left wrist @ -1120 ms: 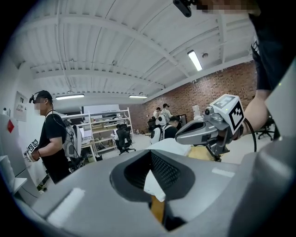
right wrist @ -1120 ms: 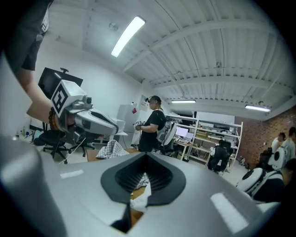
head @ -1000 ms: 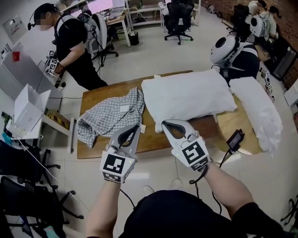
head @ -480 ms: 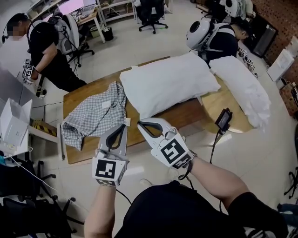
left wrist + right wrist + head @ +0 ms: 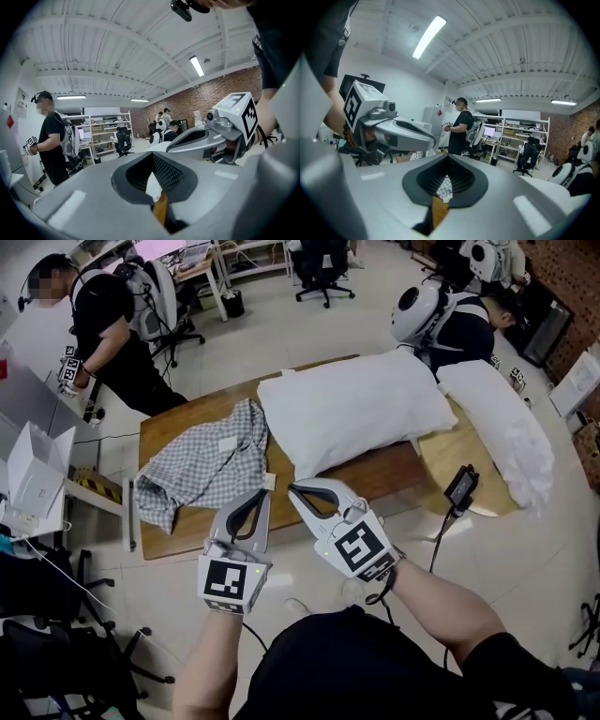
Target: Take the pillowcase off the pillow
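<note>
Forward, left tool (image 5: 264, 495) and right tool (image 5: 293, 488) held level side by side, jaws closed, nothing gripped.

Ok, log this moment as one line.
pillowcase: off, crumpled on table beside pillow | left gripper: shut, empty | right gripper: shut, empty

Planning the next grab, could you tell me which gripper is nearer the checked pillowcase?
Left. The left gripper is just right of the pillowcase; the right gripper is further right.

Matt white cloth pillow (image 5: 361, 409); checked cloth pillowcase (image 5: 202, 465); smooth wood table (image 5: 375, 470).
</note>
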`<act>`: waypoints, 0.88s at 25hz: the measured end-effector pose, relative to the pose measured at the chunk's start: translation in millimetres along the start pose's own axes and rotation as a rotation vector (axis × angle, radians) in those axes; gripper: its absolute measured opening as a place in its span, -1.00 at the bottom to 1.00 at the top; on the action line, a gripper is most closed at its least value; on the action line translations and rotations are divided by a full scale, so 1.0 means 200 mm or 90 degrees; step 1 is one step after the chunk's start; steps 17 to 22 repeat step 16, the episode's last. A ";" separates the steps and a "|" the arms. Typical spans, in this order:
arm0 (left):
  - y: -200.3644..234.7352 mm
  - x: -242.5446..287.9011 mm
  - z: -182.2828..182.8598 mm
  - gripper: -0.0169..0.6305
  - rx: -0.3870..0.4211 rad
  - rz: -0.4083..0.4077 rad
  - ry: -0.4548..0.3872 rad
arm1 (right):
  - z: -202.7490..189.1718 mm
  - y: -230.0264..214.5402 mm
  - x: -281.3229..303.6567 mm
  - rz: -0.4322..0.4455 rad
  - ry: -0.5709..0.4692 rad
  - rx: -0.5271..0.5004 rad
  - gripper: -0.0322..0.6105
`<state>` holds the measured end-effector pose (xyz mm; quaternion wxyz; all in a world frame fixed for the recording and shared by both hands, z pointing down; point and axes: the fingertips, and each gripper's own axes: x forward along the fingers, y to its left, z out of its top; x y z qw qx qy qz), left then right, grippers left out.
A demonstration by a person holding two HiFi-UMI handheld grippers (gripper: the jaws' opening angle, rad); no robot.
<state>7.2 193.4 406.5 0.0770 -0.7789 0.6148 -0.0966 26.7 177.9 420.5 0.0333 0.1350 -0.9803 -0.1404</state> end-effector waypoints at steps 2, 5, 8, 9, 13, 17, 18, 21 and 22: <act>-0.01 0.00 -0.01 -0.94 -0.008 0.001 0.011 | 0.00 -0.01 0.00 0.001 -0.002 0.003 -0.90; -0.01 0.02 -0.01 -0.94 0.028 0.001 -0.035 | -0.01 -0.01 -0.02 0.000 -0.005 0.009 -0.90; -0.01 0.02 0.00 -0.94 0.041 0.005 -0.047 | -0.01 -0.01 -0.02 0.002 -0.008 0.011 -0.90; -0.01 0.02 0.00 -0.94 0.040 0.006 -0.045 | -0.01 -0.01 -0.02 0.003 -0.009 0.011 -0.90; -0.01 0.02 -0.02 -0.94 0.039 0.010 -0.039 | 0.00 -0.01 -0.02 0.006 -0.011 0.011 -0.90; 0.00 0.01 -0.03 -0.94 0.037 0.012 -0.036 | 0.00 0.00 -0.01 0.007 -0.012 0.010 -0.90; 0.00 0.01 -0.03 -0.94 0.037 0.012 -0.036 | 0.00 0.00 -0.01 0.007 -0.012 0.010 -0.90; 0.00 0.01 -0.03 -0.94 0.037 0.012 -0.036 | 0.00 0.00 -0.01 0.007 -0.012 0.010 -0.90; 0.00 0.01 -0.03 -0.94 0.037 0.012 -0.036 | 0.00 0.00 -0.01 0.007 -0.012 0.010 -0.90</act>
